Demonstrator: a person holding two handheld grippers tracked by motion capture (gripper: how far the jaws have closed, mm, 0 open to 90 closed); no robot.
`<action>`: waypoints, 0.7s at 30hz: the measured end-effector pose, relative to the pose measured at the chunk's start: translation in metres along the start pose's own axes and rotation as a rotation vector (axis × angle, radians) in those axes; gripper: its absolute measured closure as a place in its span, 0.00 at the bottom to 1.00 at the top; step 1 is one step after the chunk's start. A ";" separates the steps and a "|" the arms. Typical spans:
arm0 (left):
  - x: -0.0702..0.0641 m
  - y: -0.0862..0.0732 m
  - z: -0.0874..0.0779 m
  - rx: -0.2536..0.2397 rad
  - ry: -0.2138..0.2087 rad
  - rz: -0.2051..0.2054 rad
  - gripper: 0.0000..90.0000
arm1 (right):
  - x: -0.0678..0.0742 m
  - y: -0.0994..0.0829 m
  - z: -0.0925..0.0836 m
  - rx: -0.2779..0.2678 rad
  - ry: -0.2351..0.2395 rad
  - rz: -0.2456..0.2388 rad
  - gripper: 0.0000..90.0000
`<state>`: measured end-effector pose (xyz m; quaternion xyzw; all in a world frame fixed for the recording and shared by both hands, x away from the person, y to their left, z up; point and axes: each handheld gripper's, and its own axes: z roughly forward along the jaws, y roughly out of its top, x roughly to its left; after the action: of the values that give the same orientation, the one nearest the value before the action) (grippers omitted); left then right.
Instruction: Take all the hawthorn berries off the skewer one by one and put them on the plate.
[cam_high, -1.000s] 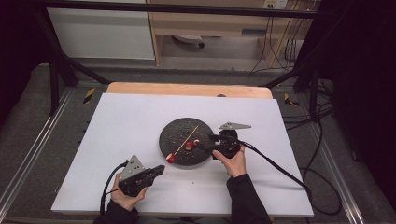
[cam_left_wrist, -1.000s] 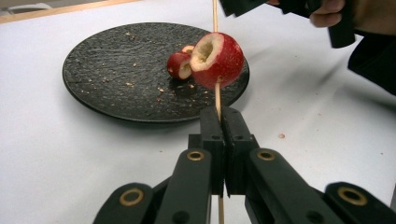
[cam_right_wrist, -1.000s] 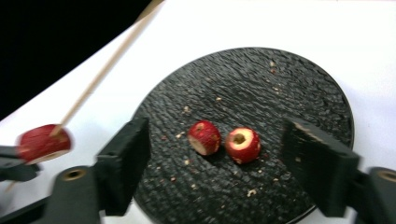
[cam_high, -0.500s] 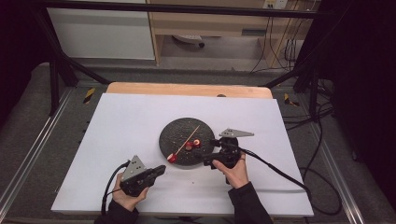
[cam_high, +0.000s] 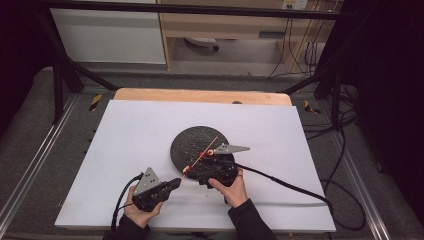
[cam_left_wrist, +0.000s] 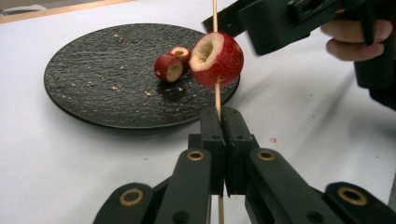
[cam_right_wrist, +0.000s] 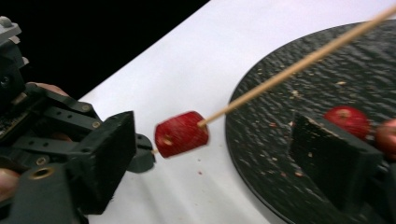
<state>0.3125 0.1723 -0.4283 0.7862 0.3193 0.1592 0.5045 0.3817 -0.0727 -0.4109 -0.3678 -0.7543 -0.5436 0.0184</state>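
Observation:
My left gripper (cam_left_wrist: 222, 116) is shut on a thin wooden skewer (cam_left_wrist: 217, 98) that slants up over the black plate (cam_high: 192, 142). A red hollowed fruit piece (cam_left_wrist: 217, 59) is threaded on the skewer just beyond the left jaws. My right gripper (cam_right_wrist: 219, 158) is open, and its jaws have just been closing. The skewered fruit (cam_right_wrist: 181, 134) lies between them, closer to the left-hand jaw, and neither pad touches it. Two more red fruit pieces (cam_left_wrist: 168, 67) lie on the plate (cam_left_wrist: 93, 84).
A white sheet (cam_high: 130, 135) covers the table, with a wooden edge (cam_high: 200, 96) at the far side. Crumbs dot the plate (cam_right_wrist: 303, 116). Cables trail from both grippers, the right one's across the sheet (cam_high: 280, 180). Metal frame rails run along both sides.
My right gripper has moved left and toward the near edge, from over the plate's right side to around the fruit on the skewer. The left gripper has stayed put.

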 end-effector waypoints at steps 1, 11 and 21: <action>-0.001 0.000 0.001 0.000 0.001 0.001 0.98 | 0.000 -0.001 0.002 -0.004 0.011 0.006 0.24; -0.004 0.000 0.003 0.001 -0.010 0.011 0.98 | 0.000 -0.009 0.008 0.015 0.066 -0.001 0.53; -0.004 0.000 0.001 -0.003 -0.012 0.014 0.98 | -0.001 -0.005 0.005 0.020 0.073 0.001 0.67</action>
<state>0.3107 0.1688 -0.4283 0.7888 0.3103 0.1585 0.5064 0.3810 -0.0695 -0.4178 -0.3479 -0.7581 -0.5493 0.0501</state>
